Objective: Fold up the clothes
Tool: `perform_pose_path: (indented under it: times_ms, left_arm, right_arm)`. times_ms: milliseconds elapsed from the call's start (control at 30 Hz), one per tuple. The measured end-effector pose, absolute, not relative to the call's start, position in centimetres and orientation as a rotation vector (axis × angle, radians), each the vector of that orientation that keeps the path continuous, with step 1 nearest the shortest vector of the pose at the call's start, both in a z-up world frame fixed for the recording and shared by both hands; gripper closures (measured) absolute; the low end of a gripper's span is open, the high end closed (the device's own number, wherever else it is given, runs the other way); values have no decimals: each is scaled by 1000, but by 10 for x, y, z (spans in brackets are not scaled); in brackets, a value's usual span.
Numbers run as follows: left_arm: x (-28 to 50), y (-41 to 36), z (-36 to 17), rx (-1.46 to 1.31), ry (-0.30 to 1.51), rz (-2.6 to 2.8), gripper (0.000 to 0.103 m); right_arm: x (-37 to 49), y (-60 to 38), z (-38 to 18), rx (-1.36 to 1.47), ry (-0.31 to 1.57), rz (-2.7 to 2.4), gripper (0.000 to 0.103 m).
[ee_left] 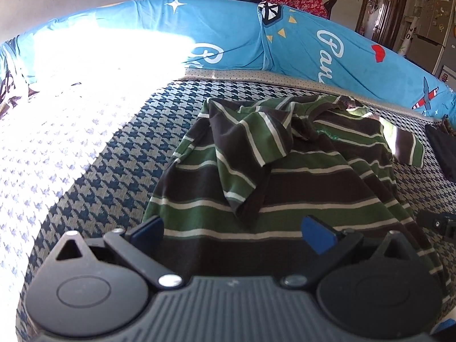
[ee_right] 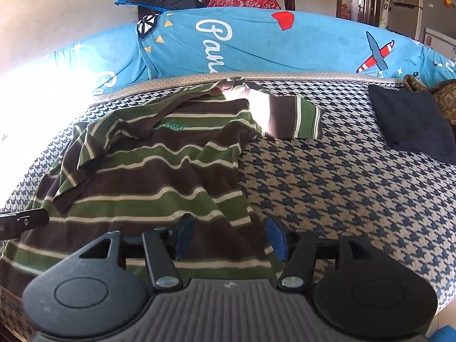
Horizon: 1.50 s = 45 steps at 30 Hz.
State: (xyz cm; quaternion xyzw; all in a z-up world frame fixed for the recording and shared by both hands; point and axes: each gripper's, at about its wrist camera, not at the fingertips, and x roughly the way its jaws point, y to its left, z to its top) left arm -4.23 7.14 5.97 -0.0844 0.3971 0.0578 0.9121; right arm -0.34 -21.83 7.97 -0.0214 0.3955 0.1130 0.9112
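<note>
A green, brown and white striped shirt [ee_left: 299, 188] lies front up on a blue-and-beige houndstooth bed cover [ee_left: 108, 171]. One sleeve is folded in over the chest; the other sleeve [ee_right: 296, 119] lies spread out to the right. My left gripper [ee_left: 233, 232] is open wide over the hem, with nothing between its blue pads [ee_left: 151, 228]. My right gripper [ee_right: 230, 236] is open around the lower right corner of the shirt [ee_right: 159, 176], its pads apart on either side of the cloth. A black part of the left gripper [ee_right: 22, 222] shows at the left edge of the right wrist view.
A long blue printed bolster [ee_right: 256, 45] runs along the bed's far side. A folded dark navy cloth [ee_right: 413, 122] lies at the right, with a brown patterned fabric [ee_right: 444, 97] behind it. Strong sunlight [ee_left: 85, 71] washes out the left of the bed.
</note>
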Motion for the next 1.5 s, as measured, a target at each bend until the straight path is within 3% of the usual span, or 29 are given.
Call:
perform_pose_path:
  times_ms: [767,1133,1500]
  left_arm:
    - [57,61,52,-121,771,91,0]
    - [89,63,41,-121,777,109,0]
    - [111,70,27,-122,812,145,0]
  right_arm:
    - [119,-255,68,228,803,36,39]
    - [160,-249,83,201,637,12,39]
    - [210,-240,48,205,727,72,39]
